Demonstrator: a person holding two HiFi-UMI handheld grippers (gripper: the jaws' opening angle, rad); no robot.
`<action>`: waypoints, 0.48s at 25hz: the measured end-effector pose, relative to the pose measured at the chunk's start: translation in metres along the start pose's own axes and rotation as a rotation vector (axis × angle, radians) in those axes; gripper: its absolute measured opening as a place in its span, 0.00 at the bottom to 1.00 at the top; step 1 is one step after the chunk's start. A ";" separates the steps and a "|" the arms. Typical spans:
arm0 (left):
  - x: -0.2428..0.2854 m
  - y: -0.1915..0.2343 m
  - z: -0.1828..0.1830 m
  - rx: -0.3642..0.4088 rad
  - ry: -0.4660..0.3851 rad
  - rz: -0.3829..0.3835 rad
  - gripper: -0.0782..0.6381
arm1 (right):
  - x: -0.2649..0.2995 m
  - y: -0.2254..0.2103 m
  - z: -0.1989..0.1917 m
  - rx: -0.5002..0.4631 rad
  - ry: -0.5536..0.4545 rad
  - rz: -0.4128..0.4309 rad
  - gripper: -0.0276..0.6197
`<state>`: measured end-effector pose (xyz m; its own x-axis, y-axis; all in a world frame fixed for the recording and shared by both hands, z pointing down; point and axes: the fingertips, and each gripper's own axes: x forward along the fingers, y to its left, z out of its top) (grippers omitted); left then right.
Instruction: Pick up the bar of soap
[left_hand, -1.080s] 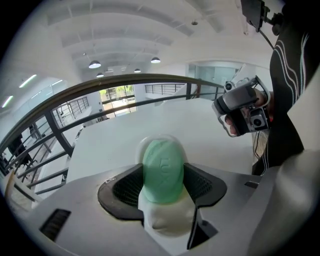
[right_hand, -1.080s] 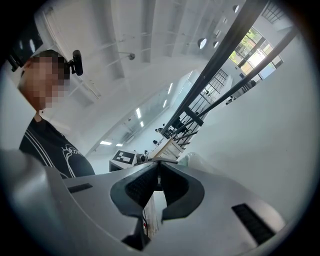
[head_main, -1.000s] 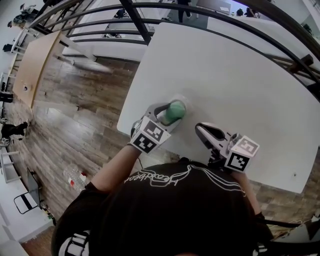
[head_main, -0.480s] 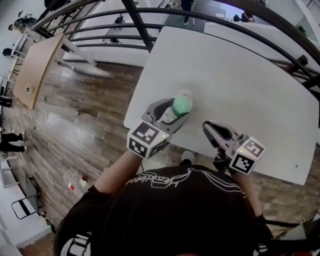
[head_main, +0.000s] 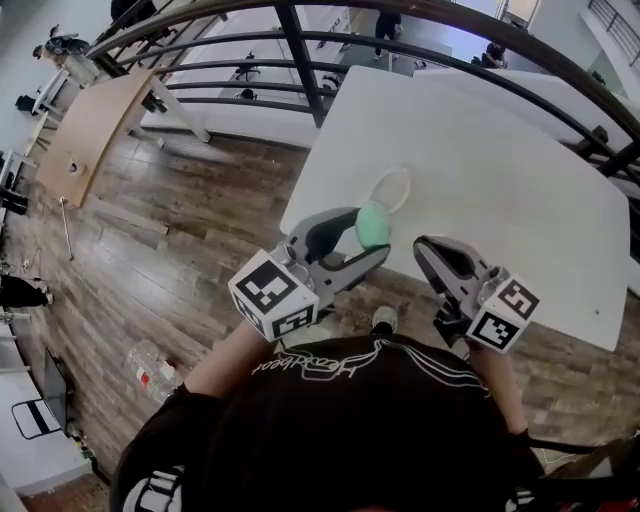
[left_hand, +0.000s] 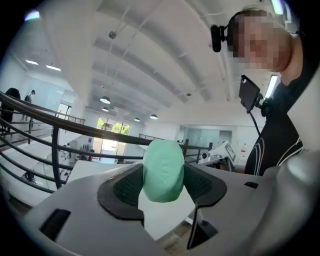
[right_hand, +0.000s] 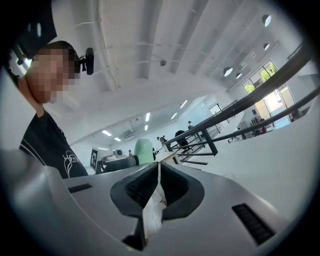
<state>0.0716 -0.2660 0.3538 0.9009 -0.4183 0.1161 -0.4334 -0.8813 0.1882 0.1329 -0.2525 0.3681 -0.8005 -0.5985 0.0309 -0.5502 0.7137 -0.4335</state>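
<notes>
The bar of soap (head_main: 373, 226) is a mint-green oval, and my left gripper (head_main: 367, 236) is shut on it, holding it in the air over the near edge of the white table (head_main: 500, 170). In the left gripper view the soap (left_hand: 163, 170) stands upright, pinched between the two dark pads of the left gripper (left_hand: 163, 182). A clear oval soap dish (head_main: 389, 188) lies on the table just beyond it. My right gripper (head_main: 428, 248) hovers to the right, shut with nothing in it. From the right gripper (right_hand: 158, 167) the soap (right_hand: 144, 150) shows off to the left.
The table's near-left edge drops to a wooden floor (head_main: 150, 230) far below. A dark metal railing (head_main: 300, 45) curves round the table's far side. A plastic bottle (head_main: 150, 362) lies on the floor at the left.
My left gripper has risen off the table with the soap and drawn back toward me, leaving the clear dish bare. The right gripper has barely shifted.
</notes>
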 end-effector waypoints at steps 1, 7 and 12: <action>-0.012 -0.010 0.004 0.006 -0.010 -0.008 0.47 | -0.001 0.013 0.000 -0.018 -0.001 -0.002 0.07; -0.081 -0.071 0.016 0.045 -0.057 -0.045 0.47 | -0.016 0.093 -0.008 -0.094 -0.031 0.001 0.07; -0.146 -0.125 0.014 0.077 -0.089 -0.084 0.47 | -0.031 0.175 -0.026 -0.127 -0.064 -0.001 0.07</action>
<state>-0.0049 -0.0977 0.2995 0.9340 -0.3569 0.0152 -0.3561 -0.9270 0.1178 0.0554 -0.0995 0.3142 -0.7851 -0.6187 -0.0280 -0.5804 0.7508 -0.3155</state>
